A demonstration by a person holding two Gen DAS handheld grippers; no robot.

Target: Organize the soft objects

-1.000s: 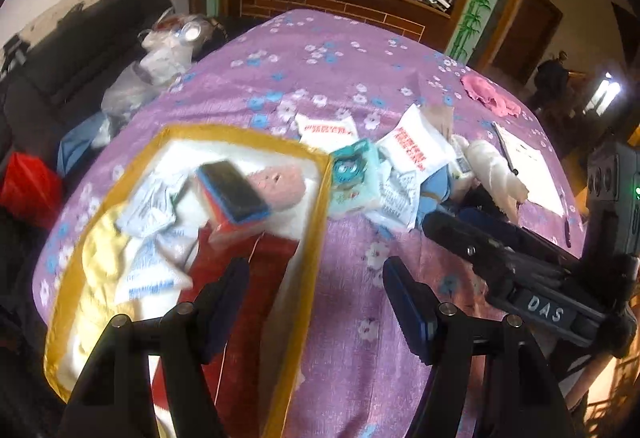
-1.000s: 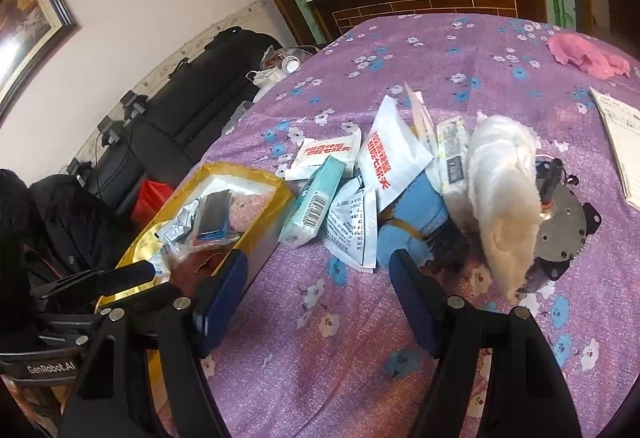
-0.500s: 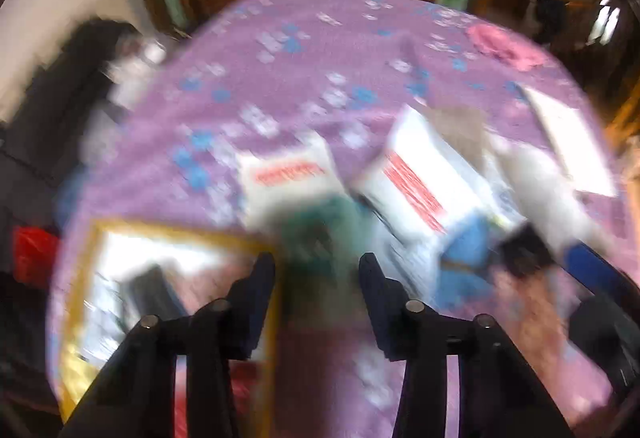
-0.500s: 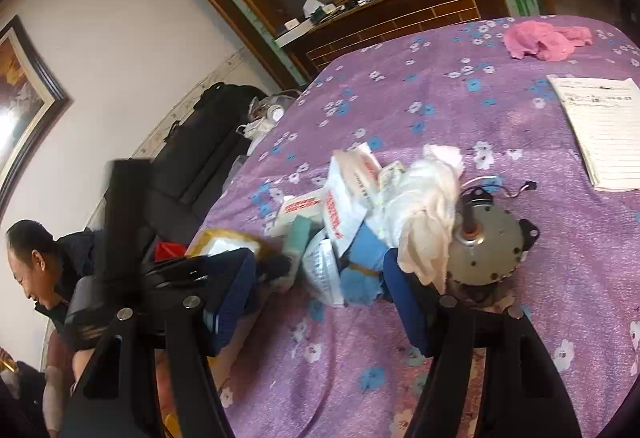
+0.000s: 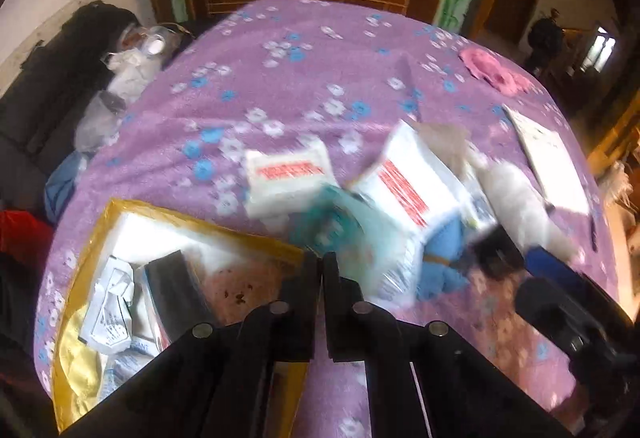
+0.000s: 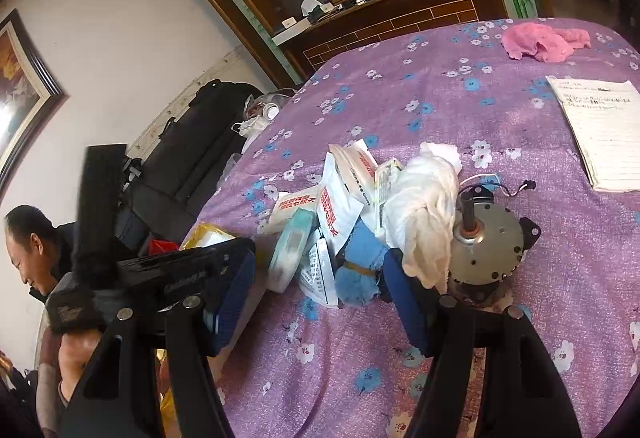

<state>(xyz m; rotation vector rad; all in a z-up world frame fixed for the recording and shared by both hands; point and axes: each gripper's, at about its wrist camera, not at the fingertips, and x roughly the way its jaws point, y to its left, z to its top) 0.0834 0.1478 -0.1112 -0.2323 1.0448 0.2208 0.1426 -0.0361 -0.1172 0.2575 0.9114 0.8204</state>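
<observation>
Purple flowered cloth covers the desk (image 6: 460, 109), where your soft objects lie in one pile.

Your left gripper (image 5: 321, 270) has its jaws clenched with nothing between them, just above the gold-rimmed box (image 5: 92, 238) edge. Your right gripper (image 6: 320, 302) has its jaws released, wide apart, near the pile. In the pile I count one white cloth (image 6: 424, 205), one blue towel (image 6: 360, 270), one teal packet (image 6: 290, 250) and at least three white sachets (image 6: 334, 213) with red writing, too blurred to read. One metal motor (image 6: 486, 250) touches the white cloth. One pink cloth (image 6: 540, 41) and one written sheet (image 6: 604, 129) lie well apart.
</observation>
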